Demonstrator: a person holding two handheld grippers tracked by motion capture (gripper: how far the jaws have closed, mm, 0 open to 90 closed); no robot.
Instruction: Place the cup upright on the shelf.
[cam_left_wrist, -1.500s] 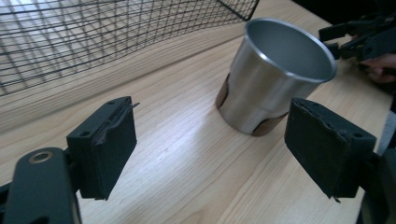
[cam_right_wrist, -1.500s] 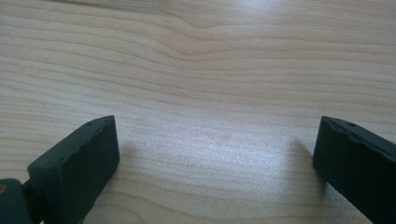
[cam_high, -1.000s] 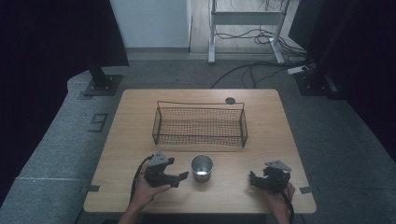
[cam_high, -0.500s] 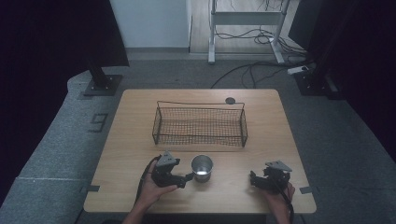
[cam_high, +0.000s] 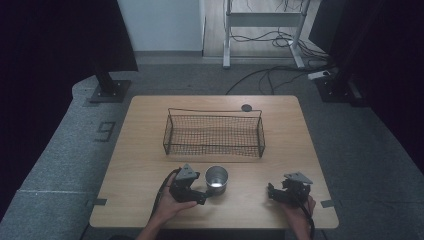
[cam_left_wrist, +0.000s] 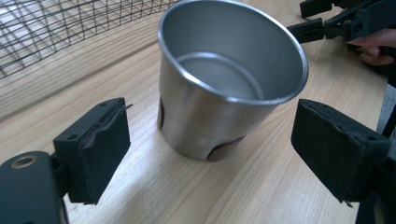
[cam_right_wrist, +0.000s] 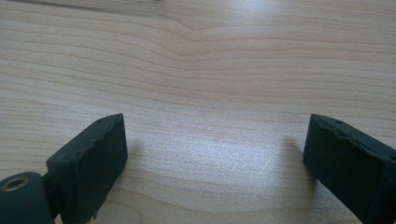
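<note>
Now left claw (cam_left_wrist: 210, 149) gapes wide around steel cup (cam_left_wrist: 224, 79), untouched.

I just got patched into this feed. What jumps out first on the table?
A shiny metal cup stands upright and empty near the table's front edge, with the open left gripper straddling it, fingers apart from its wall. Behind it sits a black wire basket. The right gripper is open over bare wood at front right.
</note>
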